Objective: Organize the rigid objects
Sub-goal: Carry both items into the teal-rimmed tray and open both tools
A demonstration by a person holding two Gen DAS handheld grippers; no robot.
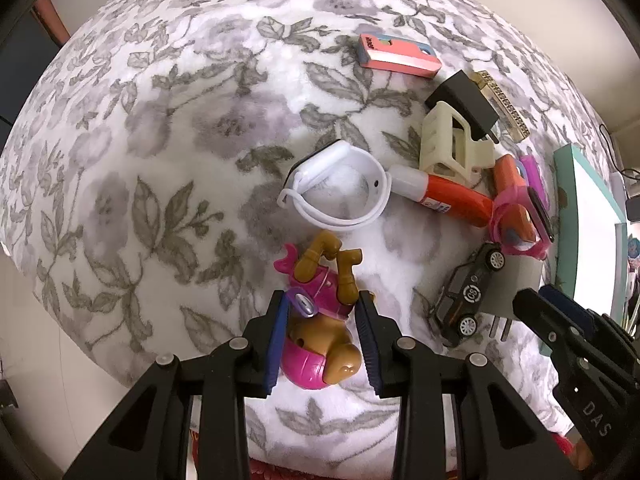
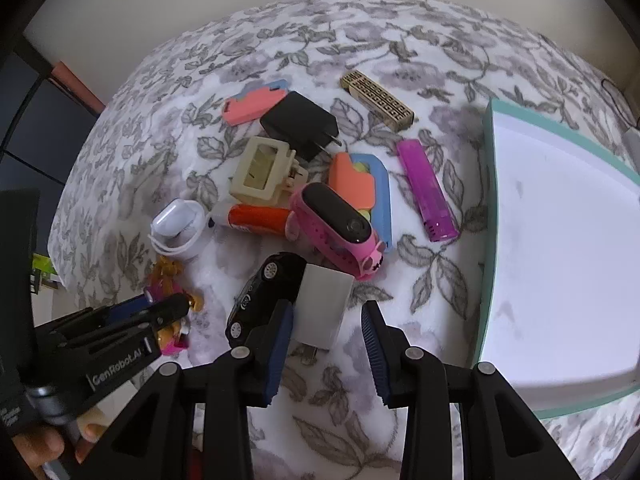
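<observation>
Item in hand: I am gripping the toy dog point(image 1: 320, 344), hard glossy plastic in pink and tan, between the closed pads of the left tool point(image 1: 322, 342) above the floral blanket point(image 1: 160, 140). Next, I judge, I am carrying it to the white tray point(image 2: 560, 240). The right tool point(image 2: 326, 346) is hanging part-open and empty over the white charger point(image 2: 322, 306), blocky and smooth.

The left gripper point(image 1: 322, 340) points straight down, clamped on a toy dog point(image 1: 320, 344). The right gripper point(image 2: 328, 344) tilts steeply down, jaws apart around nothing.
</observation>
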